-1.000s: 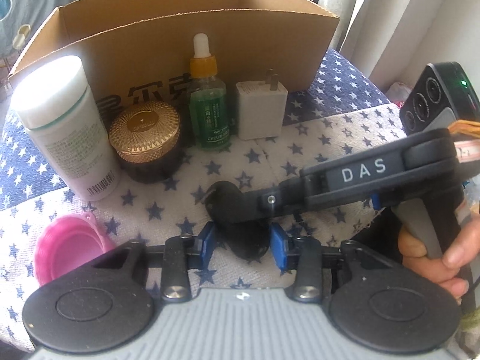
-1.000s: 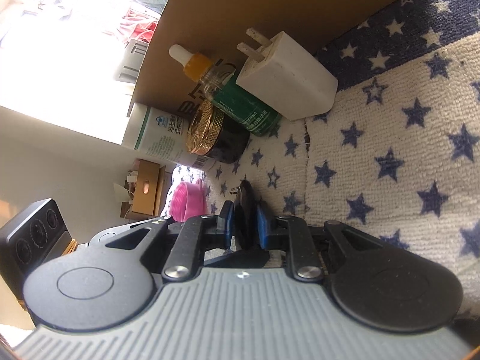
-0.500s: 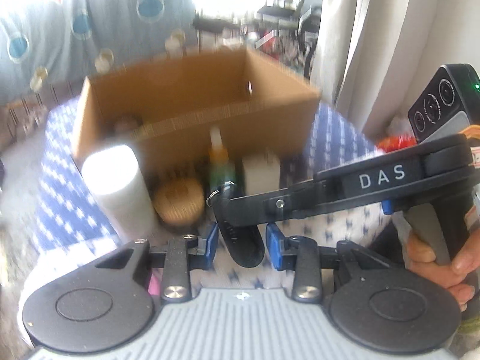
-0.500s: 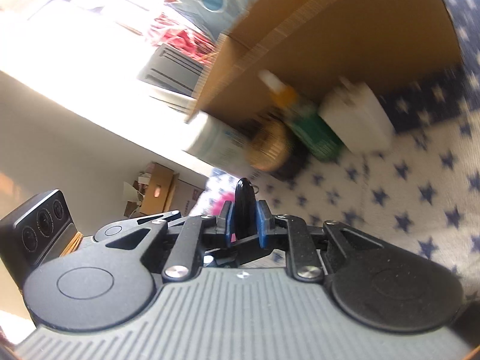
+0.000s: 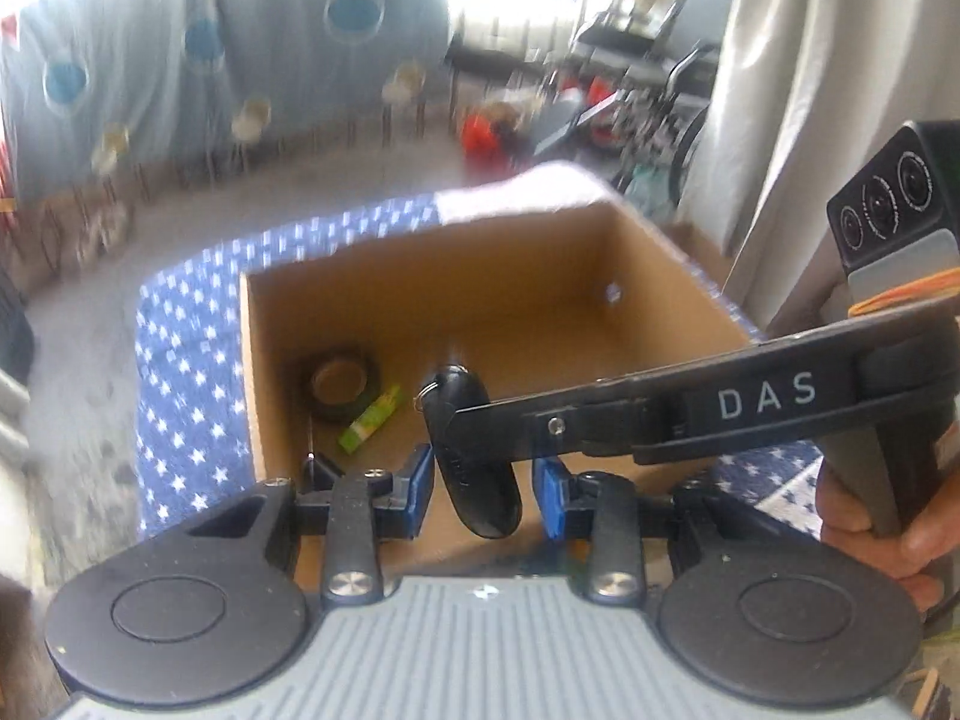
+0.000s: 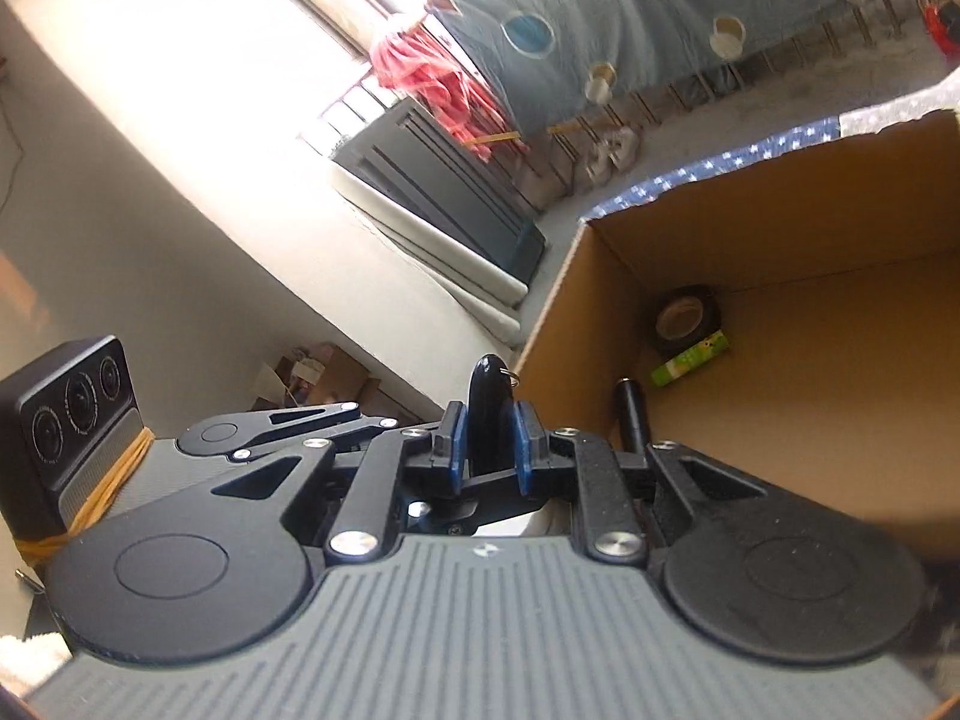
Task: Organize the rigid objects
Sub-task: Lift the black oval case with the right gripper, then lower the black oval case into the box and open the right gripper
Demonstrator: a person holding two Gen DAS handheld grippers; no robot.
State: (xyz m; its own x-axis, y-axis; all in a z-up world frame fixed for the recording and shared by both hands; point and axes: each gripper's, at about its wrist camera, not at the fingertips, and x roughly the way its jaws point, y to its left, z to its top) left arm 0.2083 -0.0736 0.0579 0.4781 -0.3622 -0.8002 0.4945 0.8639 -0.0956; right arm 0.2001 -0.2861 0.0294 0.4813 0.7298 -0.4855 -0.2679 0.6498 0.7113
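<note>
A black key fob (image 5: 474,462) with a small metal ring hangs over the open cardboard box (image 5: 660,276). My right gripper (image 6: 486,438) is shut on the fob (image 6: 487,408), edge-on between its blue pads. In the left wrist view it reaches in from the right, a hand on its handle. My left gripper (image 5: 483,486) straddles the fob's lower half. Its left pad lies against the fob and a narrow gap shows at the right pad. In the box lie a black tape roll (image 5: 339,384) and a small green packet (image 5: 369,420).
The box (image 6: 780,228) stands on a blue and white star cloth (image 5: 180,360). A black cylinder (image 6: 630,414) stands inside the box by its near wall, close to my right gripper. Beyond are a concrete floor, a hanging blue sheet and curtains on the right.
Both grippers have risen together with the fob, from low over the cloth to above the box opening. The bottles, jar and charger in front of the box have dropped out of view.
</note>
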